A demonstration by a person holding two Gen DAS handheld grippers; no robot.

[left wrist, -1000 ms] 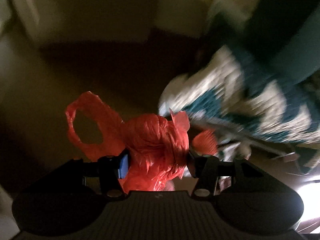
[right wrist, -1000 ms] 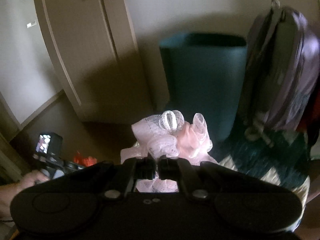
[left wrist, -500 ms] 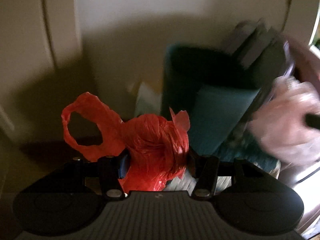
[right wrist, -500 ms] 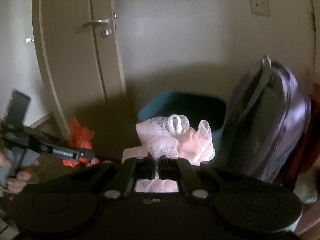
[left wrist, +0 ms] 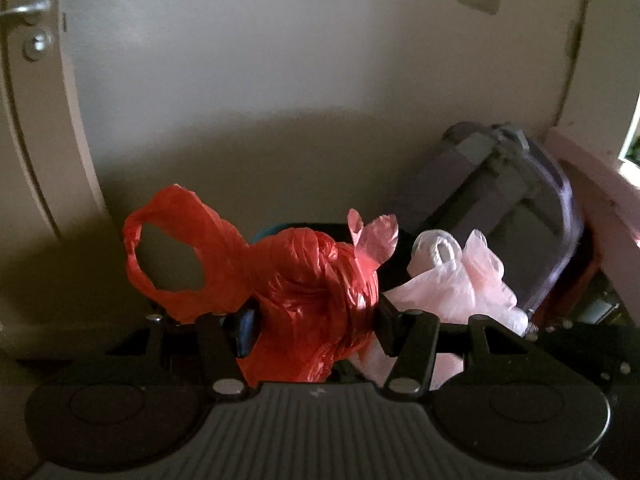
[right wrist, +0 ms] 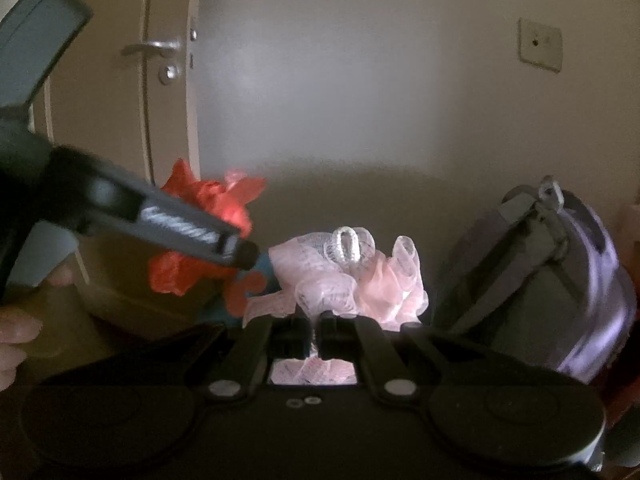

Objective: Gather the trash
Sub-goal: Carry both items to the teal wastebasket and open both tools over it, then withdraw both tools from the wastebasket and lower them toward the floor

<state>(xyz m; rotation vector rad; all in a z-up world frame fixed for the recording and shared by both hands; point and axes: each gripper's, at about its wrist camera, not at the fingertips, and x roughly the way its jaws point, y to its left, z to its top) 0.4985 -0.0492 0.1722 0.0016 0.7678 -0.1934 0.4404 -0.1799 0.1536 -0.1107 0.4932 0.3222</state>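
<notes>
Your left gripper point(left wrist: 314, 320) is clamped on a red plastic bag point(left wrist: 312, 296), its two fingers pressing the bag's crumpled, twisted middle from either side. The bag is bright red and shiny with tight wrinkles; one handle loop point(left wrist: 168, 256) stands open to the left, and a paler torn flap sticks up at its top right.

Your right gripper point(right wrist: 312, 334) is closed tight on a pale pink plastic bag point(right wrist: 360, 280), the fingers nearly together with thin film pinched between them. This bag is translucent and puffy, with a whitish handle loop point(right wrist: 349, 245) rising from its top.

The two bags hang side by side, the red one on the left, the pink one just beside it on the right. Between and beneath them, a sliver of a teal bin point(right wrist: 266, 268) shows, mostly hidden.

Farther right, a purple and grey backpack point(right wrist: 560, 280) leans near the wall. On the far left stands a beige door point(right wrist: 120, 120) with a metal handle point(right wrist: 150, 47). A wall switch plate point(right wrist: 540, 50) sits high on the right.
</notes>
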